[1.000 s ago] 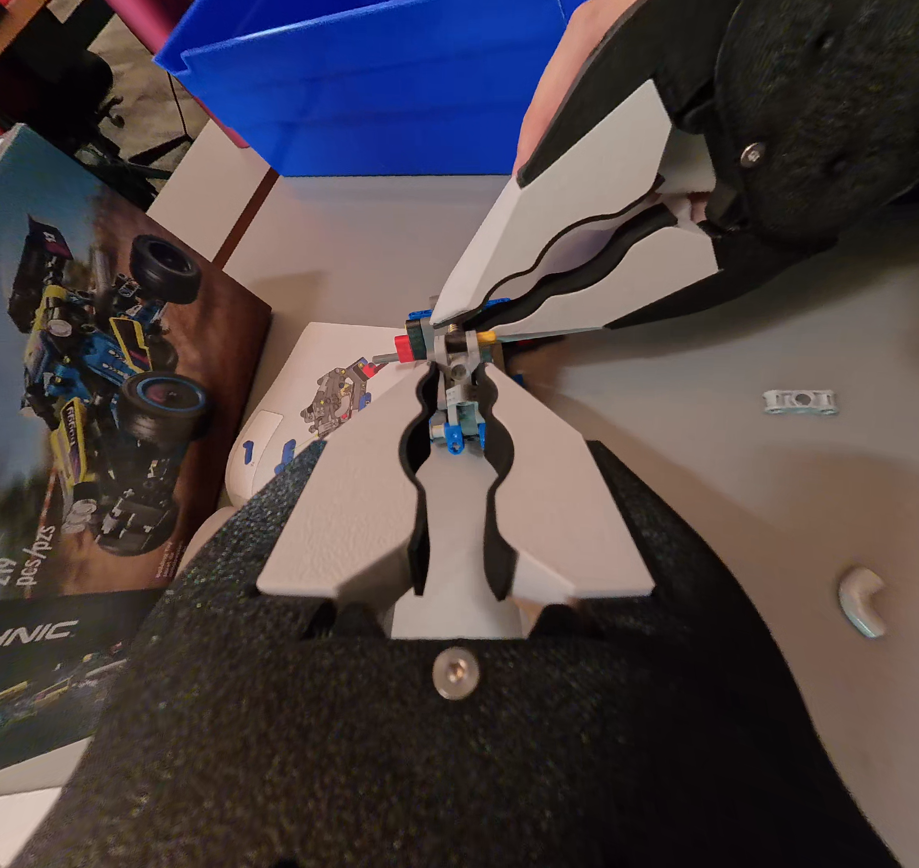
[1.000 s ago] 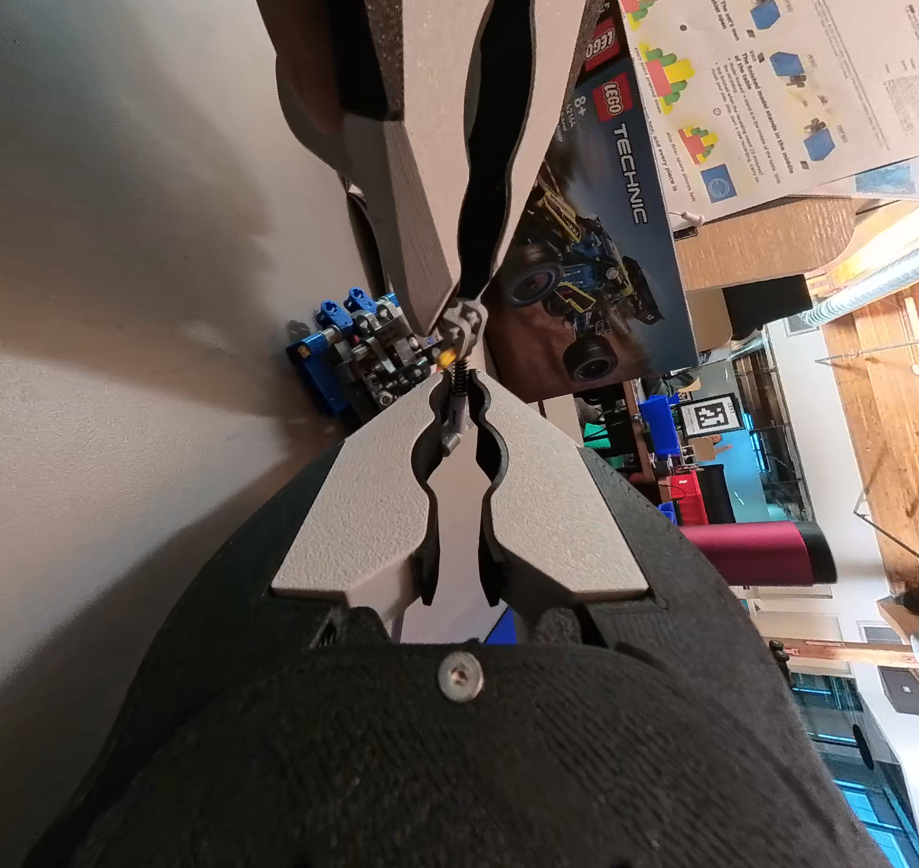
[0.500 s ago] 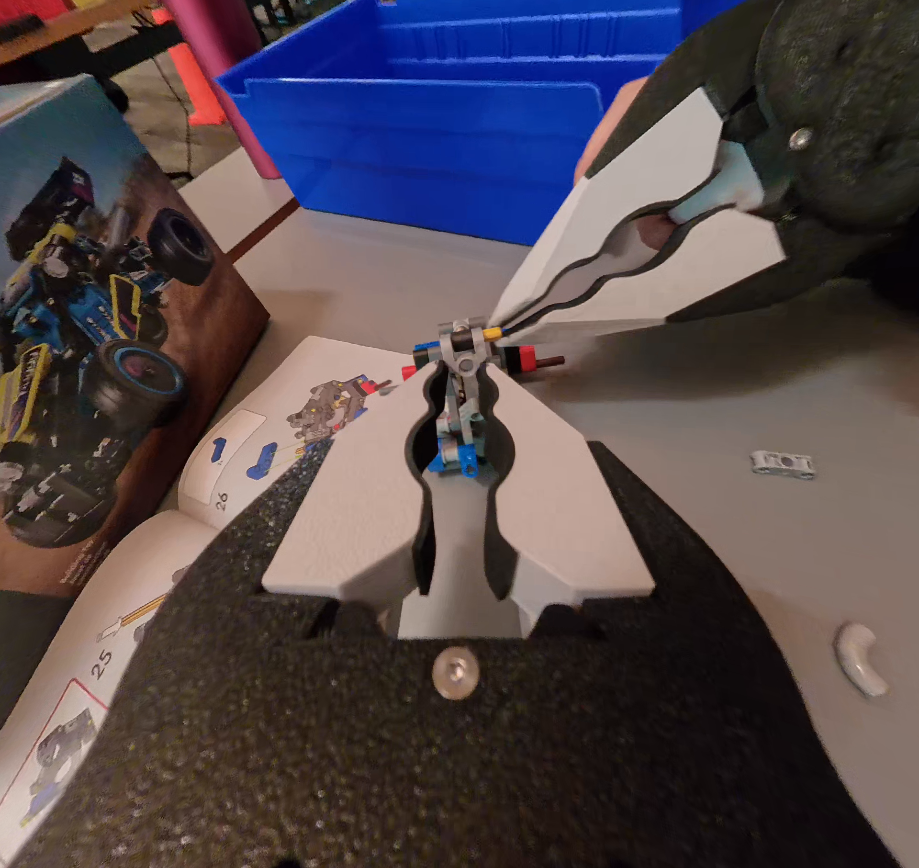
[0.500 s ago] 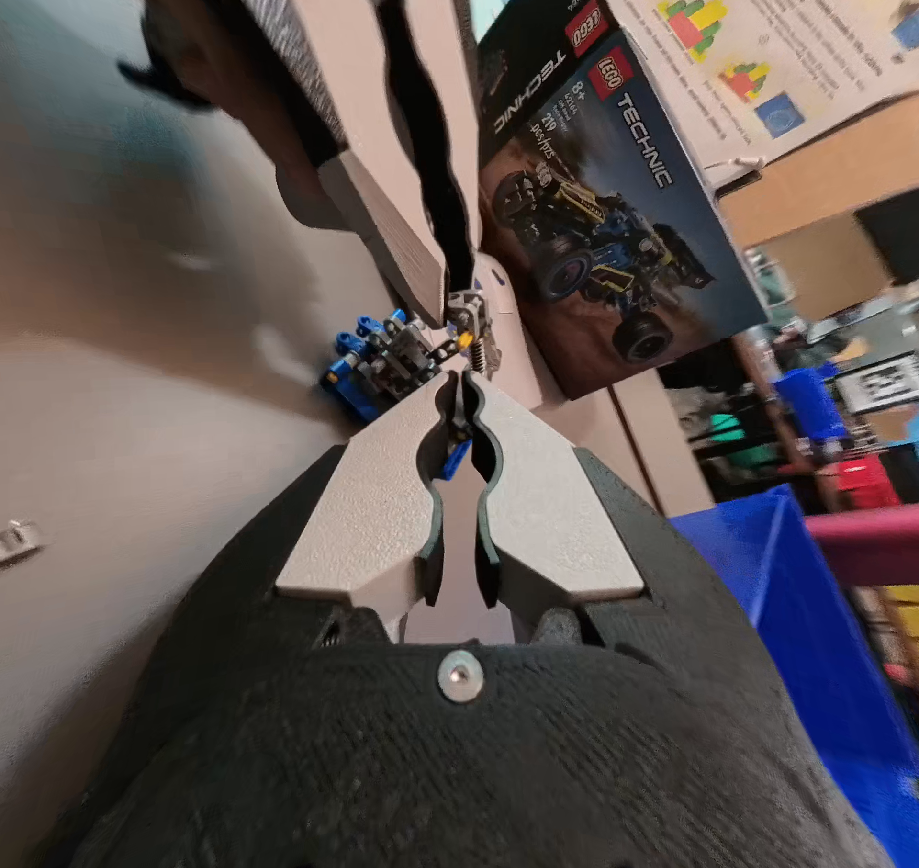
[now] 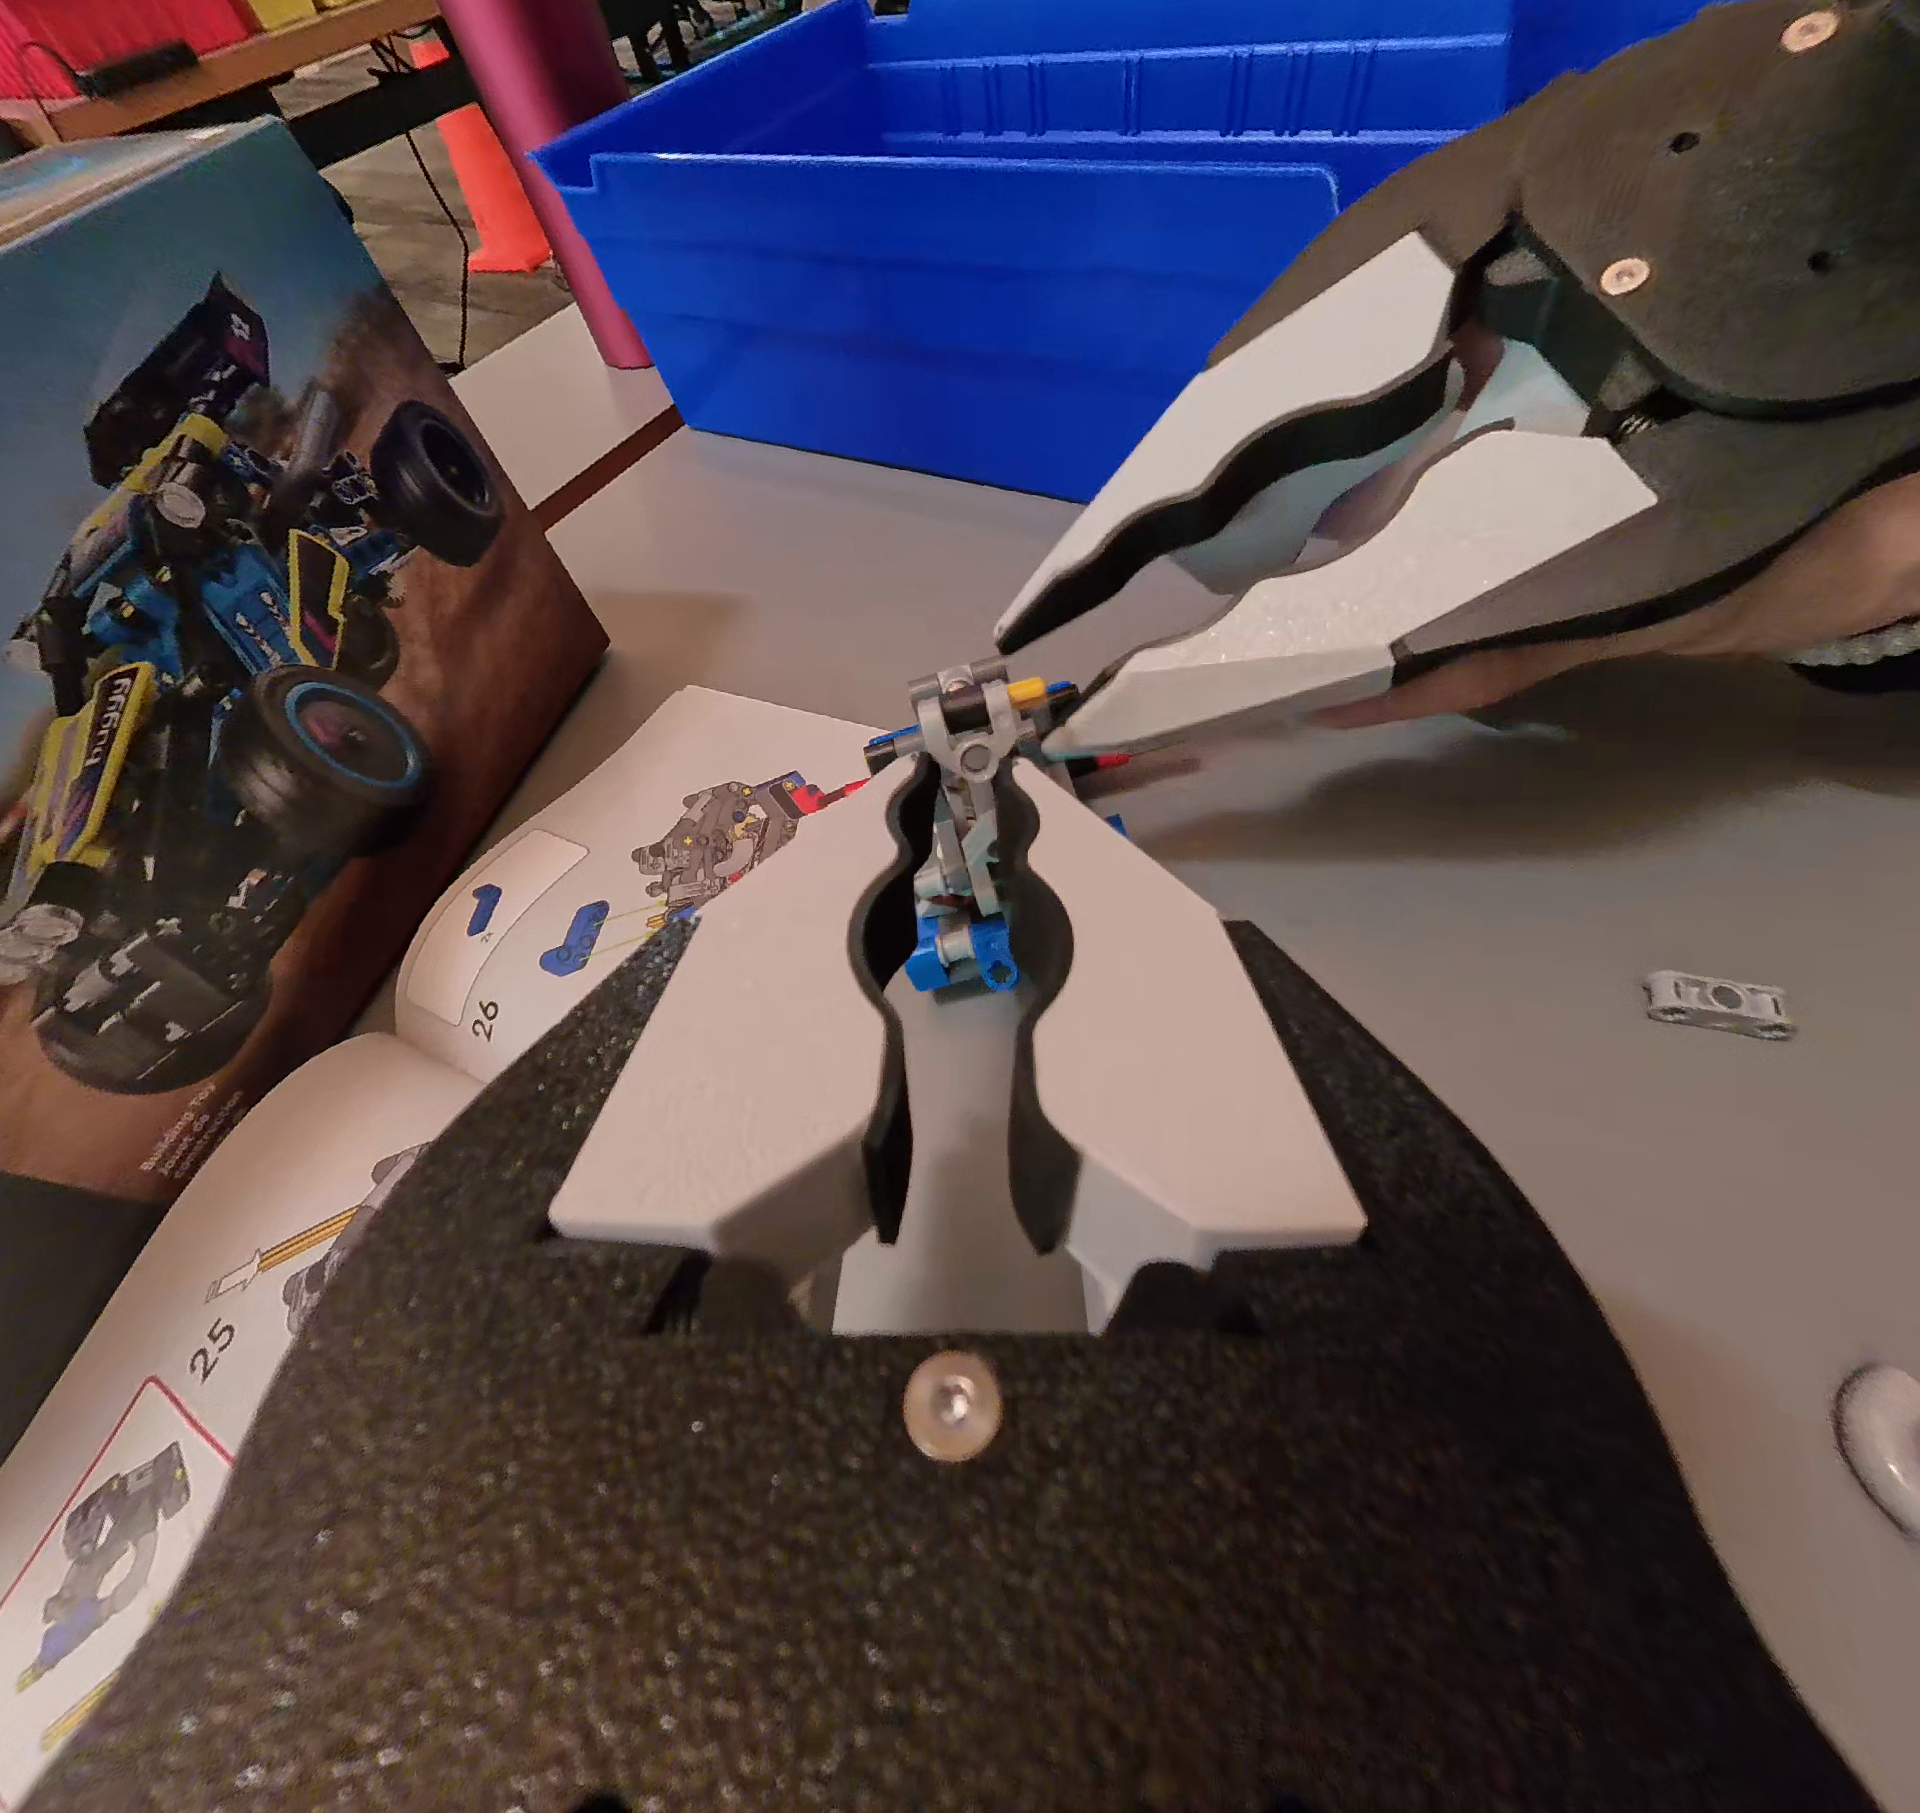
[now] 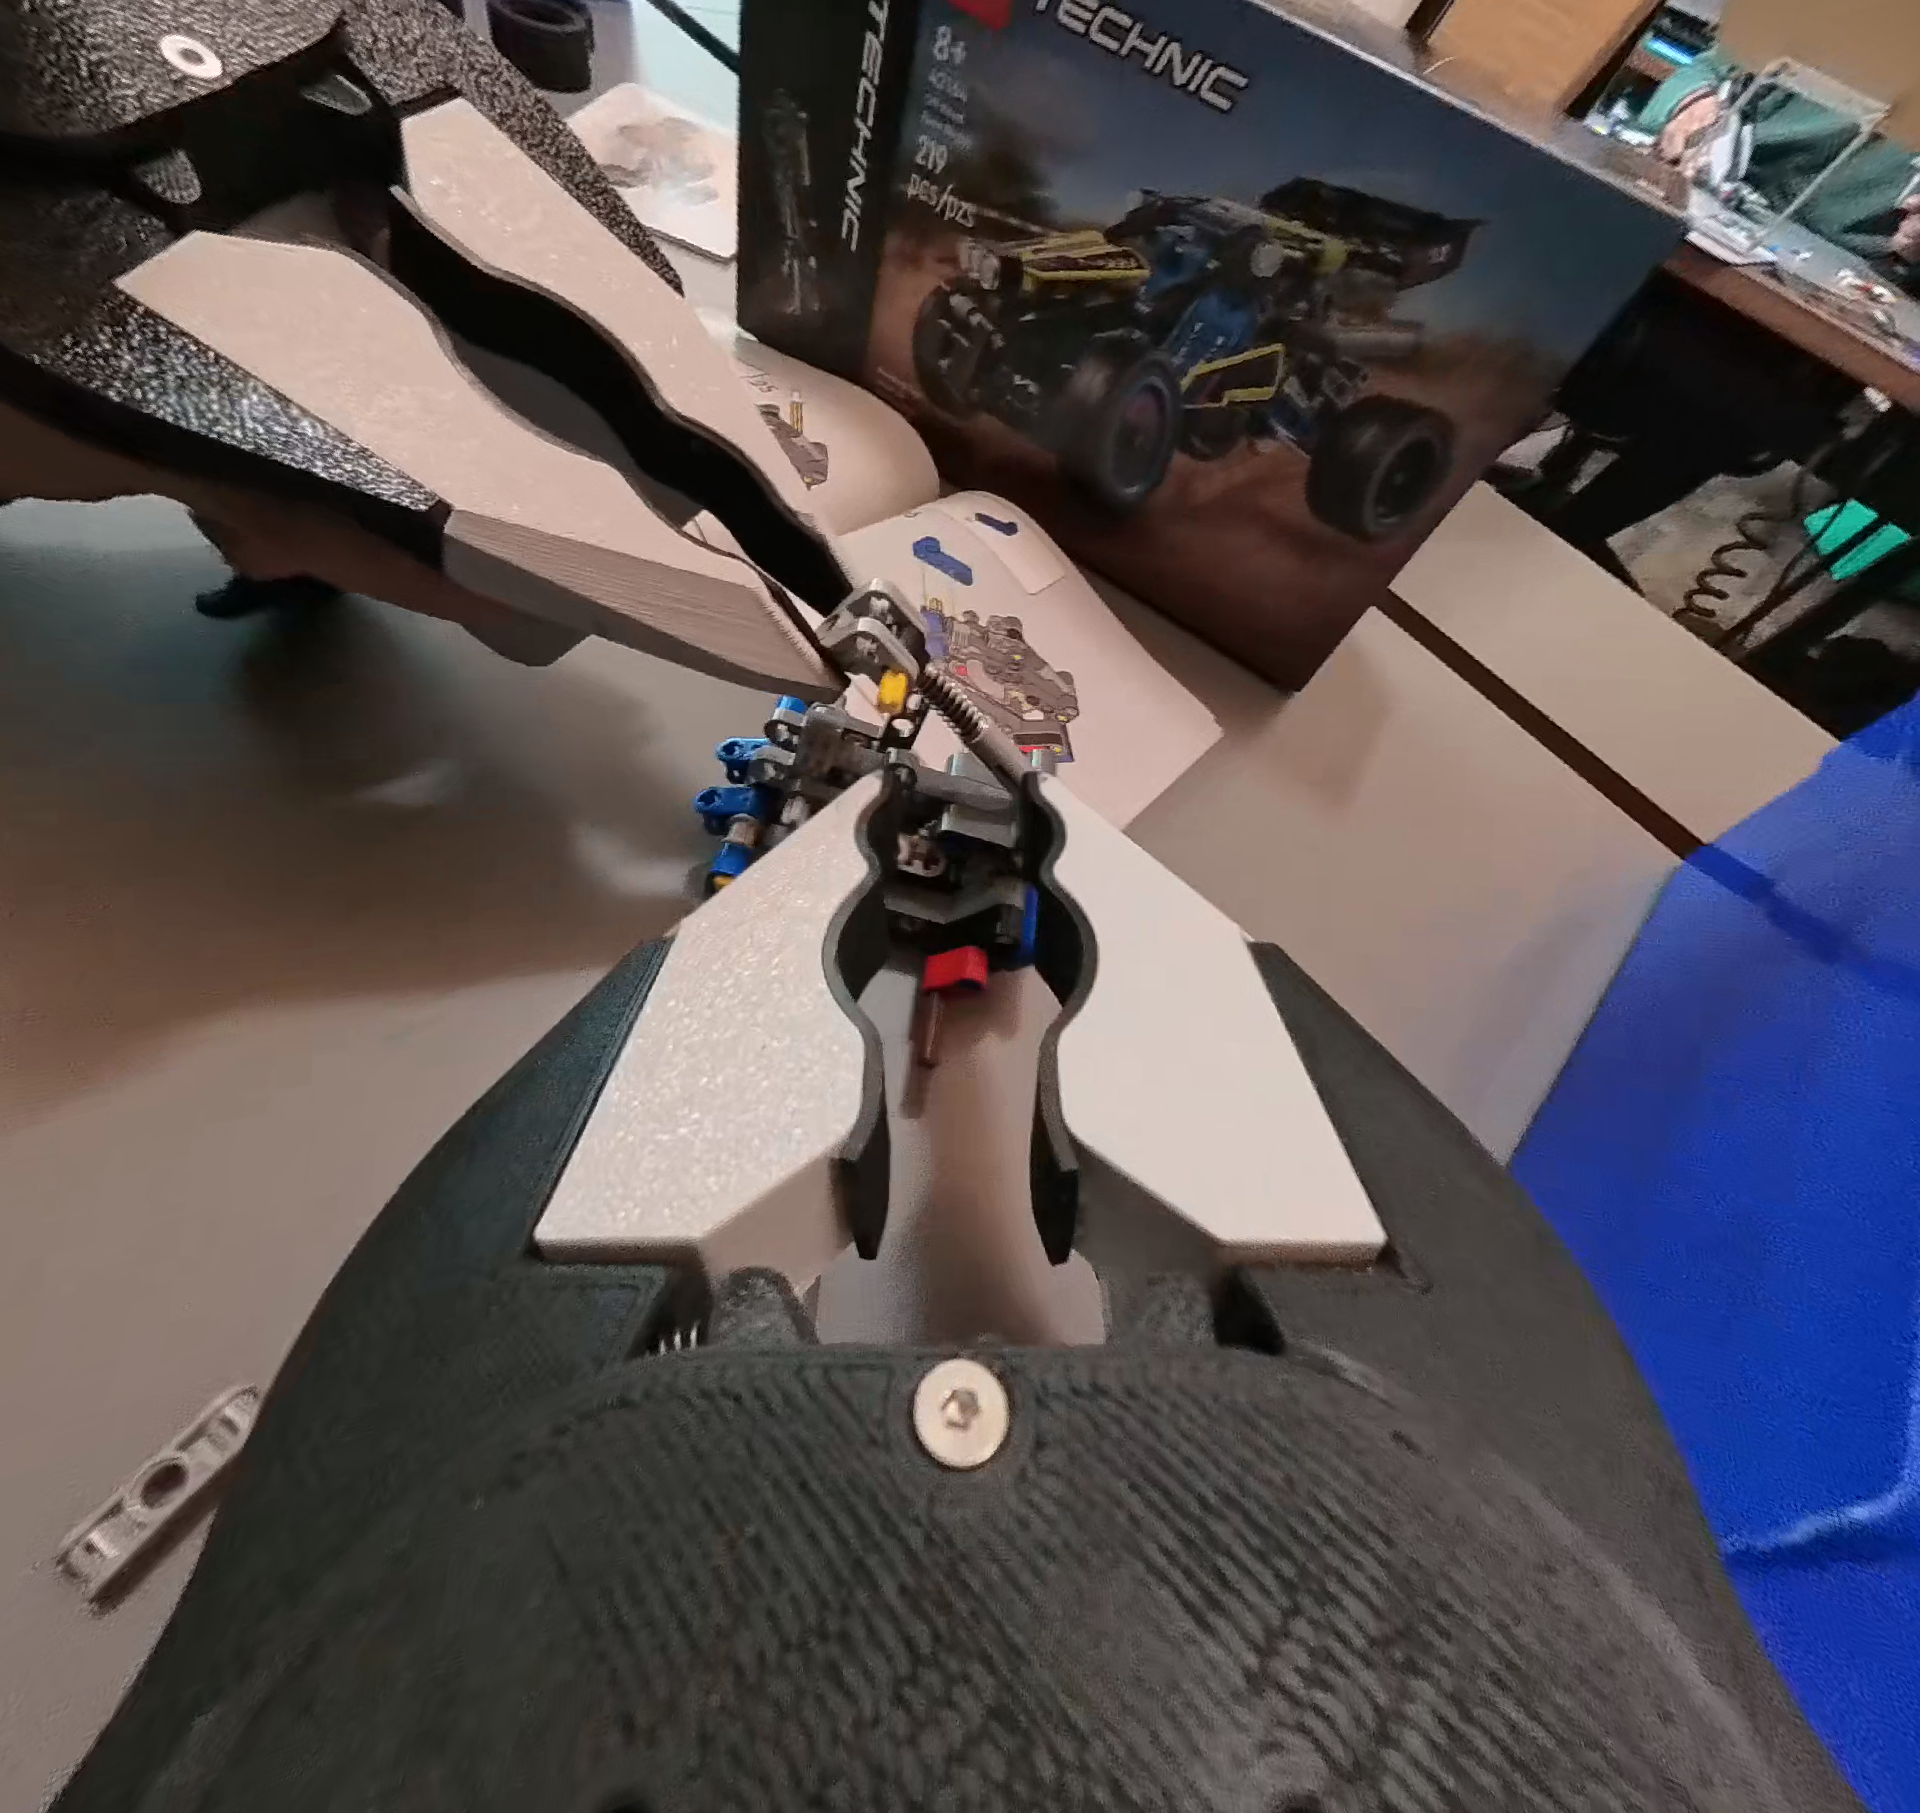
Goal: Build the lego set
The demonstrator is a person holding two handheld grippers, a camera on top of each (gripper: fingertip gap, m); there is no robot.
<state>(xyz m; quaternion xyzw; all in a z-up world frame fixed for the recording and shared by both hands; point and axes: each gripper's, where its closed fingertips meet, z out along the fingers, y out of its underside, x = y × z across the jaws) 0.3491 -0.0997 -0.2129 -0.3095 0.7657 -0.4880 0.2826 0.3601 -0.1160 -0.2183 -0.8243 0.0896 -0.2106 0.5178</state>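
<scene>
Printed toy box (image 6: pixel 1195 236) stands upright at the back of the grey table (image 5: pixel 1507 828), picture of a blue-yellow buggy on its front, logo and lettering on front and side, not copied; open instruction booklet (image 5: pixel 582 890) lies flat just before it, numbered steps with part drawings; my left gripper (image 5: pixel 961 776) is clamped on the upper grey link of a small brick assembly (image 5: pixel 961 828), both pads pressing the piece, the blue end of the assembly sitting in the hollow between my fingers; my right gripper (image 6: pixel 951 787) comes at the same assembly from the other side, fingers parted, the grey-black body with a red pin between them; from my right view I cannot tell if its pads touch it; from my left view its tips stand spread above and below the yellow pin end, upper tip just at the top grey connector; a loose grey beam (image 5: pixel 1720 1005) and a pale curved piece (image 5: pixel 1881 1451) lie apart on the table to the right; blue bins (image 5: pixel 987 236) along the far edge; magenta post (image 5: pixel 520 101), orange cone, red and yellow bins on a wooden shelf beyond; cluttered desks behind the box.
</scene>
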